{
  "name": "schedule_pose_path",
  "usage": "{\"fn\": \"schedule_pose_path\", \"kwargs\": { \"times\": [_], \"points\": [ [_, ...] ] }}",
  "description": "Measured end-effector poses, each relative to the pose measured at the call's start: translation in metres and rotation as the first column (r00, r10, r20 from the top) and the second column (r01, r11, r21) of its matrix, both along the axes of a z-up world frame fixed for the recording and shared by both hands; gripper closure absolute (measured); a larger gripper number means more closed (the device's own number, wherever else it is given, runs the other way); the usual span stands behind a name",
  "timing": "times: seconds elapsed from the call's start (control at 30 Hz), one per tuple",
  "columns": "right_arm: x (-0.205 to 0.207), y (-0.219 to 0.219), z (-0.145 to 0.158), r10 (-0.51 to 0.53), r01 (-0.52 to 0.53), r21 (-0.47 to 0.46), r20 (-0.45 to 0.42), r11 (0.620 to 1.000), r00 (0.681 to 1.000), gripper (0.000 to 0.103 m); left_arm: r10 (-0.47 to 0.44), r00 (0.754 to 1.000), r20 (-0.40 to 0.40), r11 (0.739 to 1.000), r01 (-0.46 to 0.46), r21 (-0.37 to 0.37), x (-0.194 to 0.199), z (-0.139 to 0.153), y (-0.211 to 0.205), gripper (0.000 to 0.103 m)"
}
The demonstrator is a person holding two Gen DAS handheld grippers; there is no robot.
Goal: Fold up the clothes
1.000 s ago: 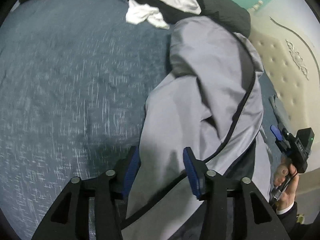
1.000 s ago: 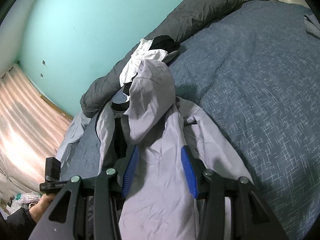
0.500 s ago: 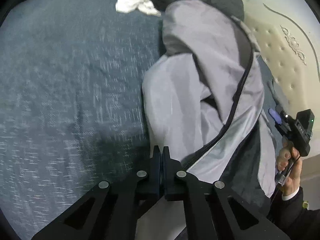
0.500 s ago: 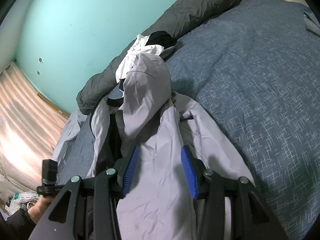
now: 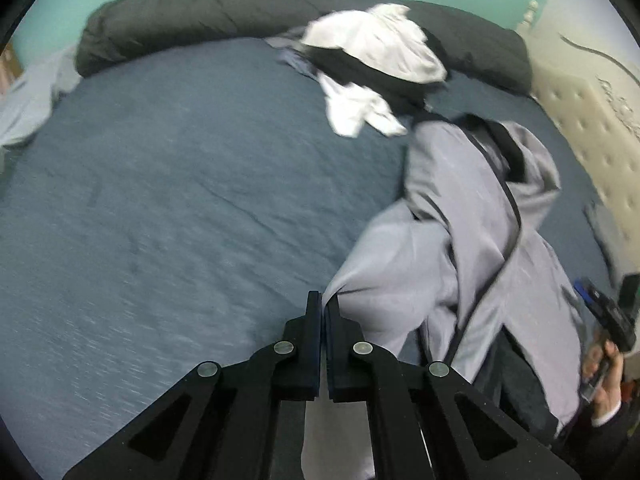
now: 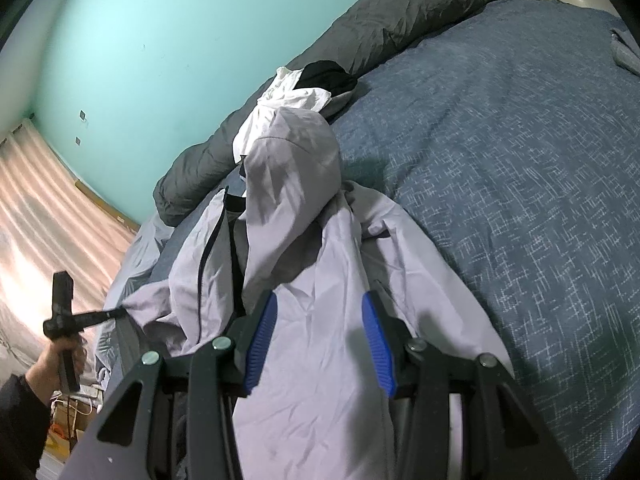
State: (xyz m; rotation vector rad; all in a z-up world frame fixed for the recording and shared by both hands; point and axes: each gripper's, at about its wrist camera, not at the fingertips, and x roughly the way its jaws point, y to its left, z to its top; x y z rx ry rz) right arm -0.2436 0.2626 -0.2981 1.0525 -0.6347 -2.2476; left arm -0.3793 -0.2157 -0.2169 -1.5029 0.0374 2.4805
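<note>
A light grey hooded jacket with a black zip lies crumpled on the blue bed cover. My left gripper is shut on the jacket's edge and lifts it. In the right wrist view the left gripper pinches that grey edge at the left. My right gripper is open, its blue pads on either side of the jacket, hood ahead of it. The right gripper also shows at the right edge of the left wrist view.
A pile of white and black clothes lies past the jacket, against a dark grey rolled duvet along the teal wall. A cream padded headboard is on the right. Curtains hang beyond the bed edge.
My left gripper closed on the jacket's edge and has pulled it up and away, spreading the jacket. My right gripper stayed open over the jacket and barely moved.
</note>
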Motion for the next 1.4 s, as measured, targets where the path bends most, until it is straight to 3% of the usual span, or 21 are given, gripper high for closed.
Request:
{"fn": "schedule_pose_path", "kwargs": {
  "times": [0.27, 0.43, 0.6, 0.7, 0.77, 0.83, 0.87, 0.97, 1.1, 1.4],
  "points": [
    [-0.002, -0.003, -0.001, 0.006, -0.006, 0.024, -0.005, 1.000, 1.000, 0.058, 0.104, 0.994, -0.042, 0.992, -0.106, -0.066, -0.038, 0.017, -0.042, 0.102],
    [-0.001, -0.007, -0.002, 0.012, -0.012, 0.042, -0.008, 0.999, 1.000, 0.058, 0.209, 0.974, -0.092, 0.975, -0.215, -0.063, -0.062, 0.021, -0.066, 0.102],
    [0.000, -0.010, 0.001, 0.018, -0.016, 0.056, -0.023, 0.998, 1.000, 0.058, 0.229, 0.973, -0.022, 0.969, -0.230, -0.092, -0.072, -0.011, -0.074, 0.101],
    [0.000, -0.012, 0.003, 0.021, -0.019, 0.062, -0.031, 0.998, 0.999, 0.058, 0.253, 0.967, 0.011, 0.966, -0.252, -0.056, -0.070, -0.024, -0.081, 0.098],
    [0.000, -0.013, 0.003, 0.023, -0.021, 0.063, -0.032, 0.998, 0.999, 0.058, 0.274, 0.962, 0.022, 0.962, -0.273, -0.019, -0.066, -0.027, -0.089, 0.091],
    [0.000, -0.014, 0.004, 0.023, -0.021, 0.061, -0.032, 0.998, 0.999, 0.058, 0.291, 0.956, 0.032, 0.957, -0.292, 0.001, -0.059, -0.029, -0.096, 0.055],
    [0.000, -0.014, 0.004, 0.022, -0.020, 0.059, -0.032, 0.998, 0.999, 0.058, 0.293, 0.955, 0.036, 0.956, -0.293, -0.001, -0.055, -0.030, -0.098, 0.050],
    [0.002, -0.013, 0.007, 0.020, -0.018, 0.053, -0.038, 0.998, 0.999, 0.058, 0.291, 0.956, 0.040, 0.957, -0.291, -0.012, -0.038, -0.033, -0.104, 0.049],
    [0.005, -0.015, 0.009, 0.018, -0.016, 0.047, -0.043, 0.999, 0.999, 0.058, 0.279, 0.958, 0.066, 0.958, -0.282, 0.051, -0.016, -0.048, -0.105, 0.049],
    [0.007, -0.015, 0.011, 0.017, -0.015, 0.046, -0.051, 0.999, 0.999, 0.058, 0.287, 0.944, 0.163, 0.944, -0.308, 0.119, 0.012, -0.110, -0.098, 0.049]
  ]
}}
